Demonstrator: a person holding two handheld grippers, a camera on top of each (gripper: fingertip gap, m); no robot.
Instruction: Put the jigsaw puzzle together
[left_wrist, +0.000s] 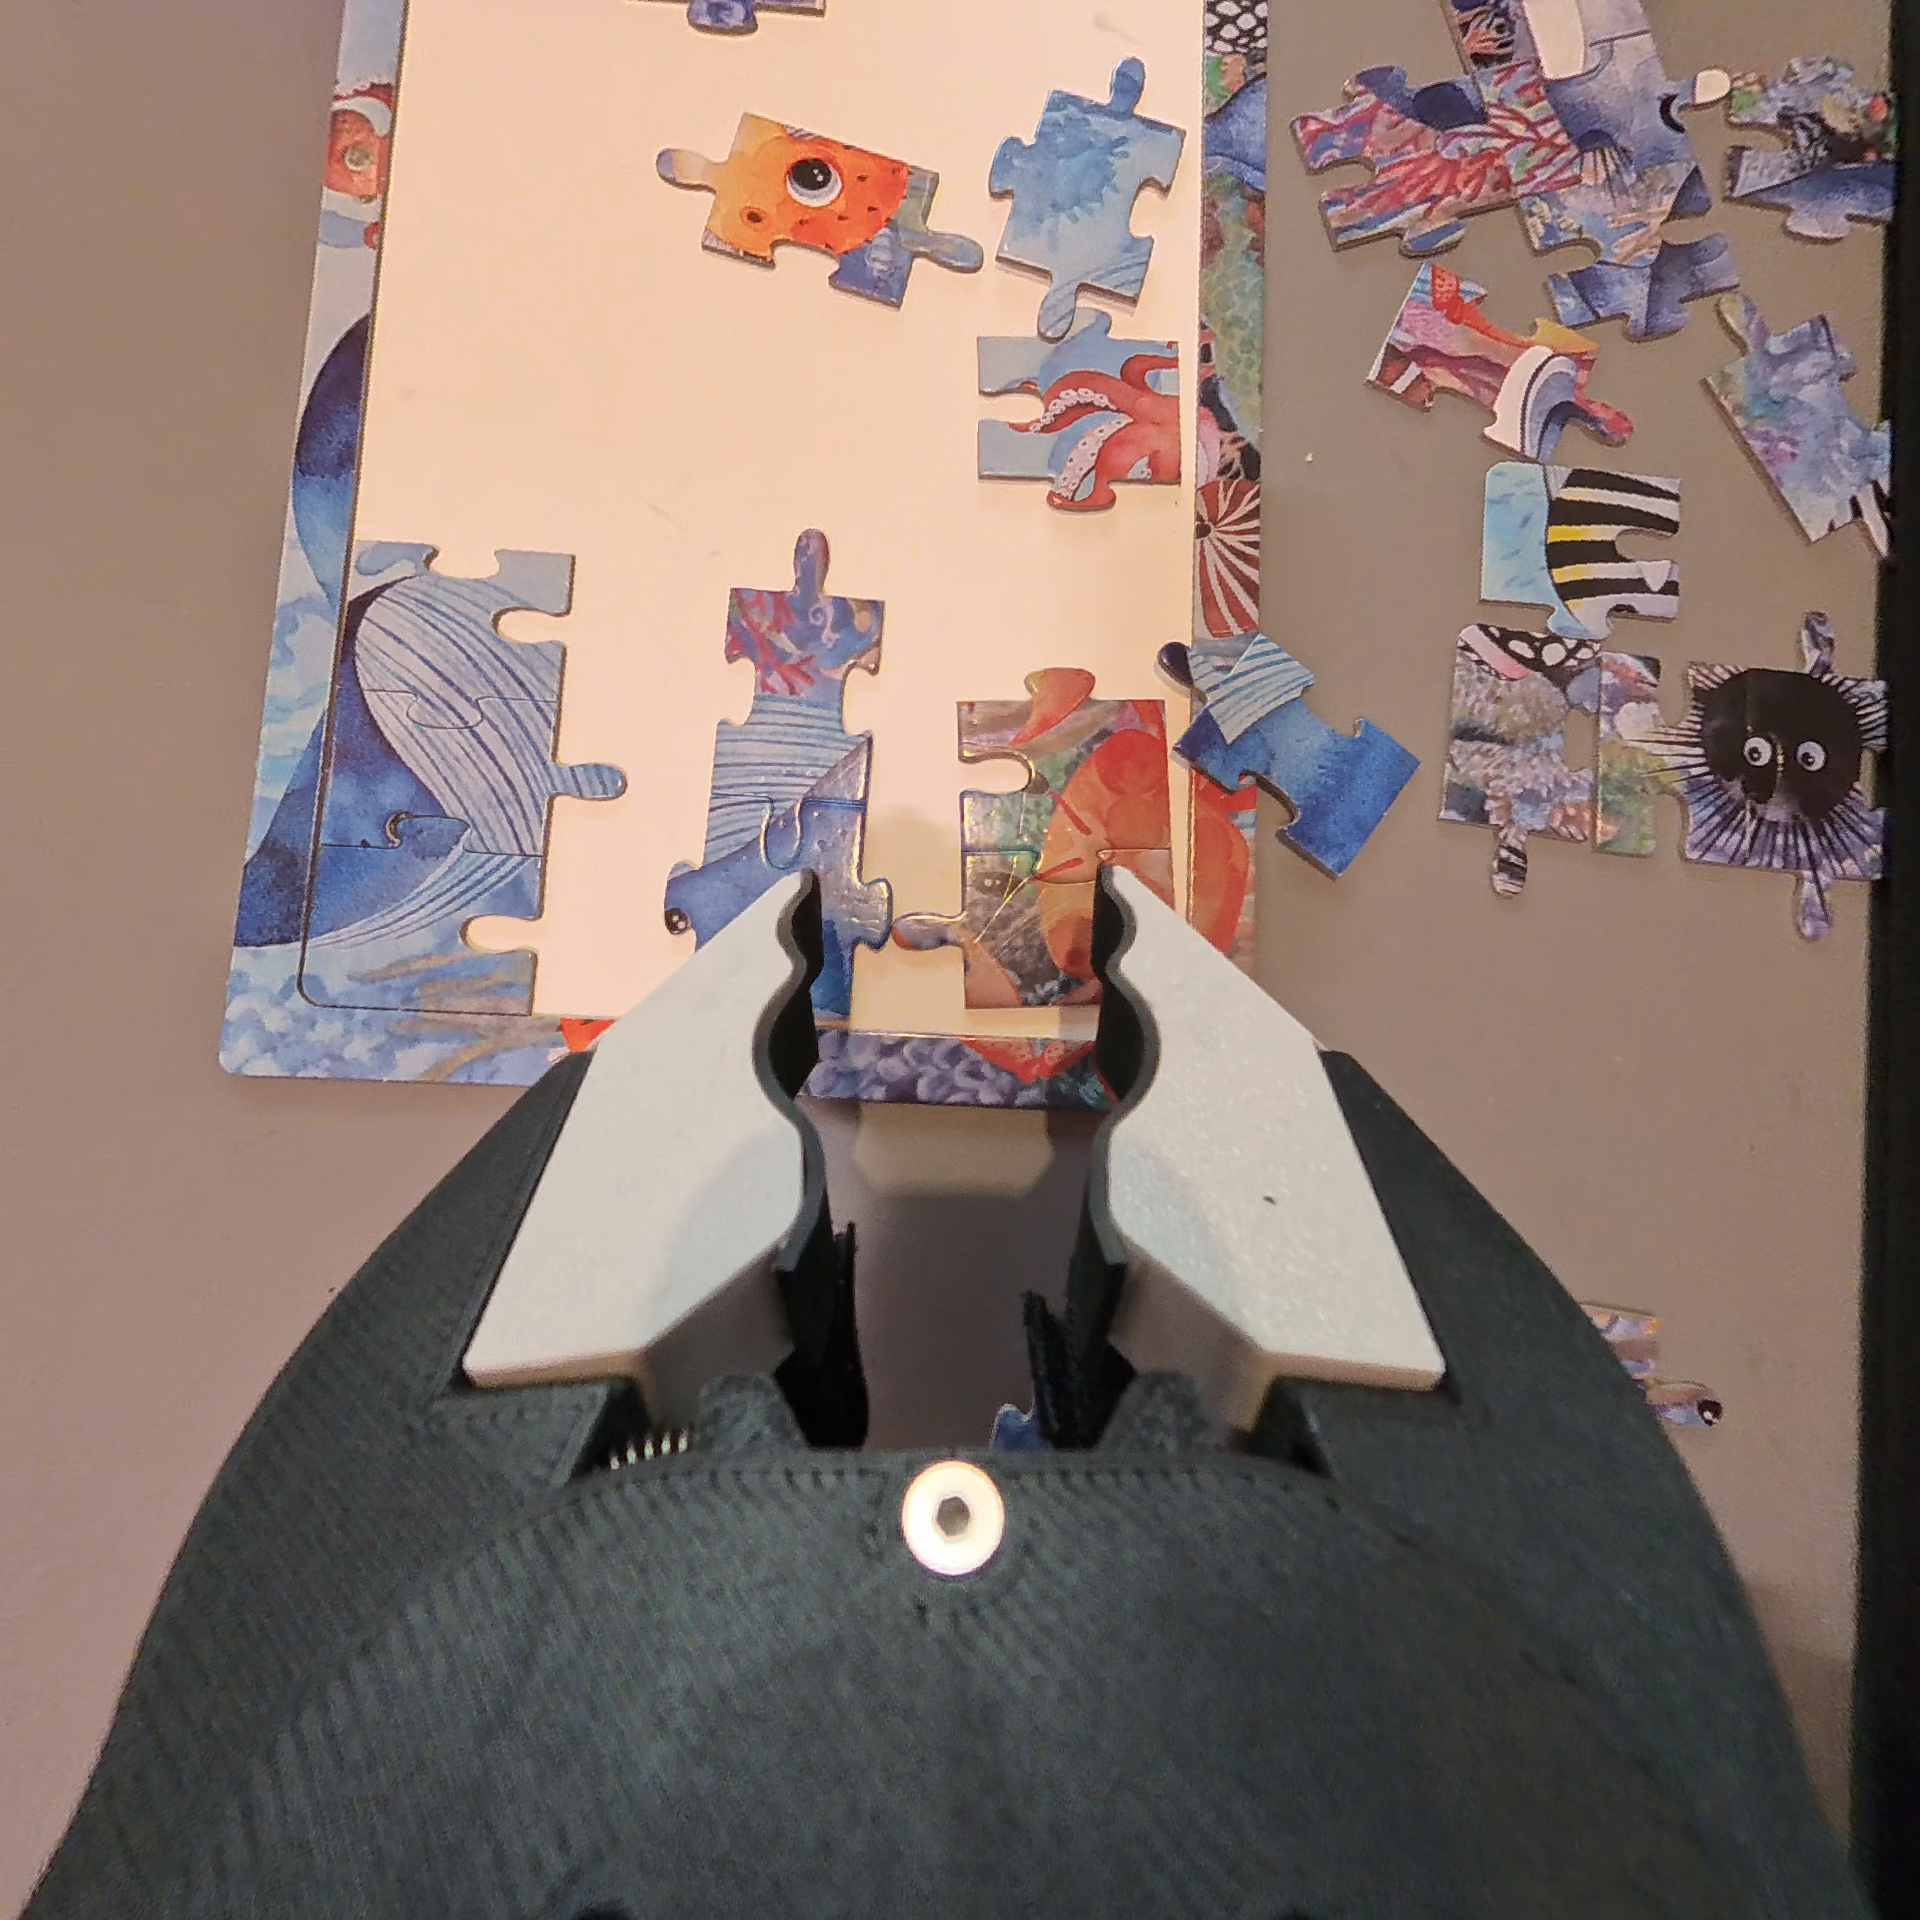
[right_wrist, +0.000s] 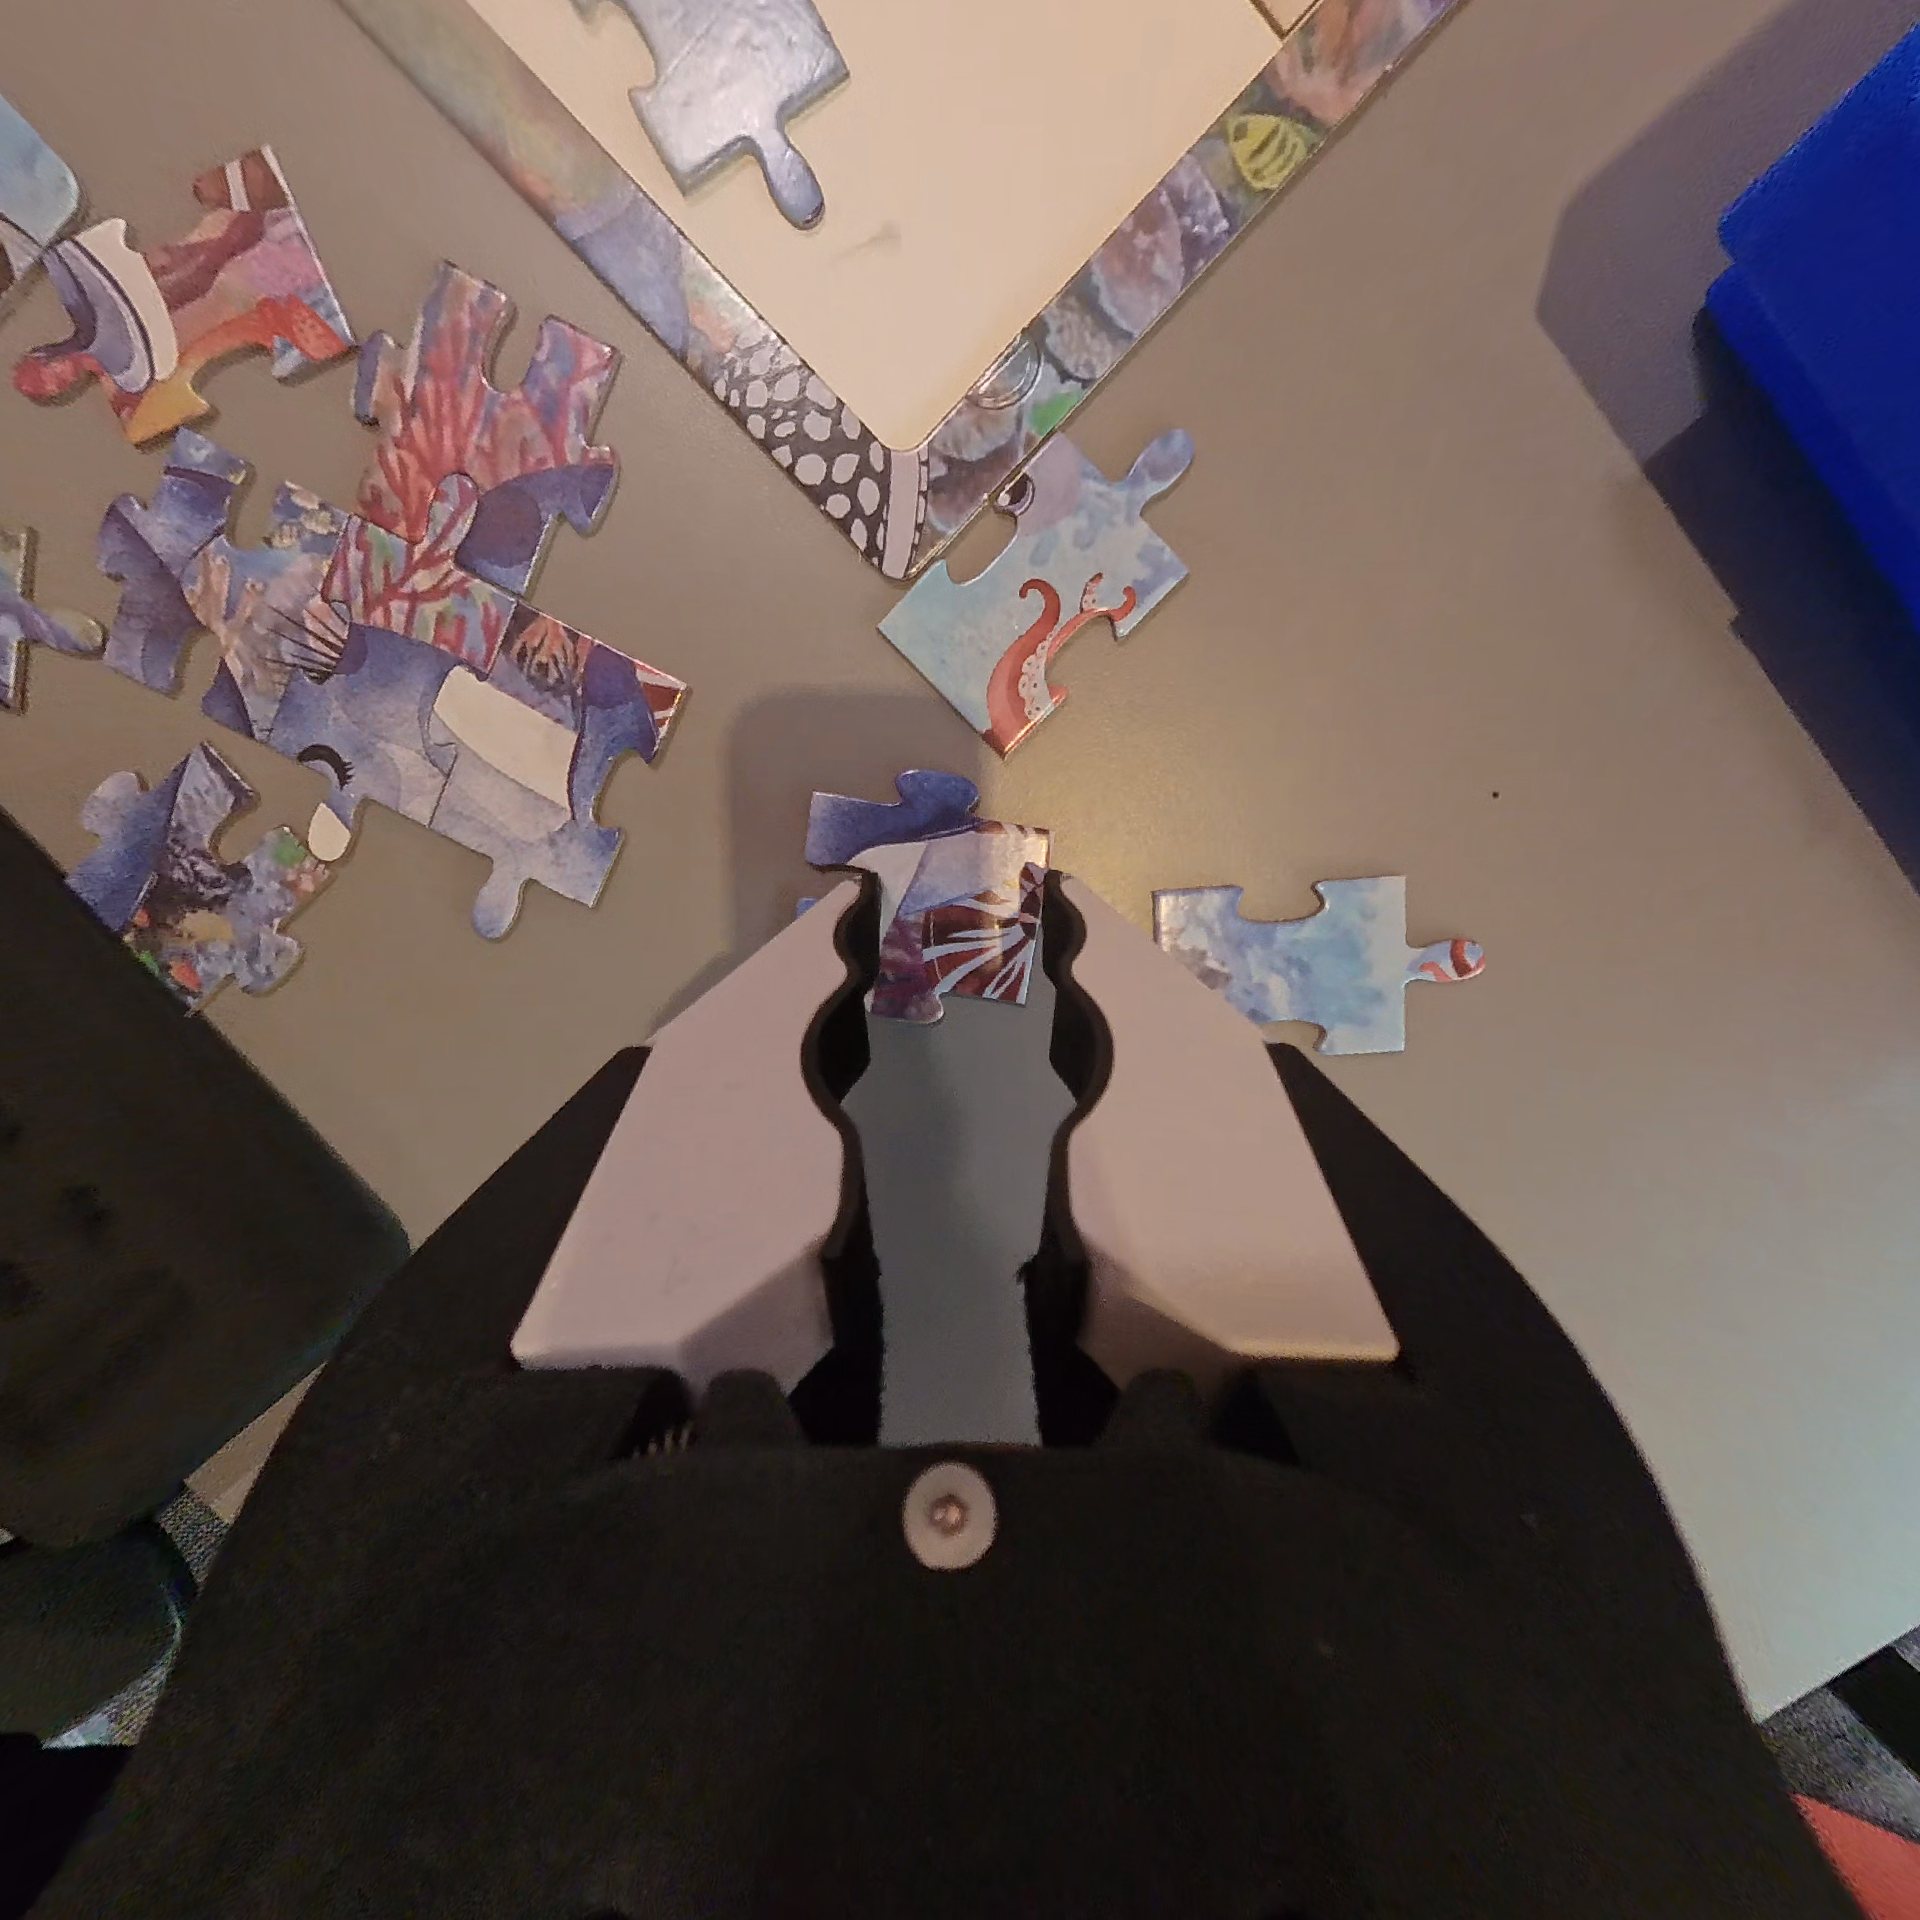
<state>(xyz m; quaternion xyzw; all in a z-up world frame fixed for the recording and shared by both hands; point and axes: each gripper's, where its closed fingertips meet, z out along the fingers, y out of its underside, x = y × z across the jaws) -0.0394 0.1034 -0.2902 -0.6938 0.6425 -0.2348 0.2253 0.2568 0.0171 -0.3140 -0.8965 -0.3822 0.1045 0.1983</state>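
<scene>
The puzzle frame (left_wrist: 272, 727) lies on a grey table, and its cream base (left_wrist: 623, 416) is partly filled. A whale group (left_wrist: 436, 748), a blue column (left_wrist: 800, 769) and an orange column (left_wrist: 1081, 831) sit along its near edge. An orange fish piece (left_wrist: 810, 197) and an octopus piece (left_wrist: 1101, 416) lie farther in. My left gripper (left_wrist: 958, 894) is open and empty, with its tips over the gap between the two columns. My right gripper (right_wrist: 958, 894) is shut on a blue and maroon puzzle piece (right_wrist: 961, 914), near the frame's corner (right_wrist: 821, 457).
Several loose pieces (left_wrist: 1558, 260) lie right of the frame, one a black urchin piece (left_wrist: 1766, 769). A blue piece (left_wrist: 1299, 758) overlaps the frame's right border. By the right gripper lie a tentacle piece (right_wrist: 1049, 613), a pale blue piece (right_wrist: 1299, 961) and a cluster of pieces (right_wrist: 416, 644). A blue box (right_wrist: 1829, 260) stands at right. The gap from one gripper's tips to the other's is roughly 30 cm.
</scene>
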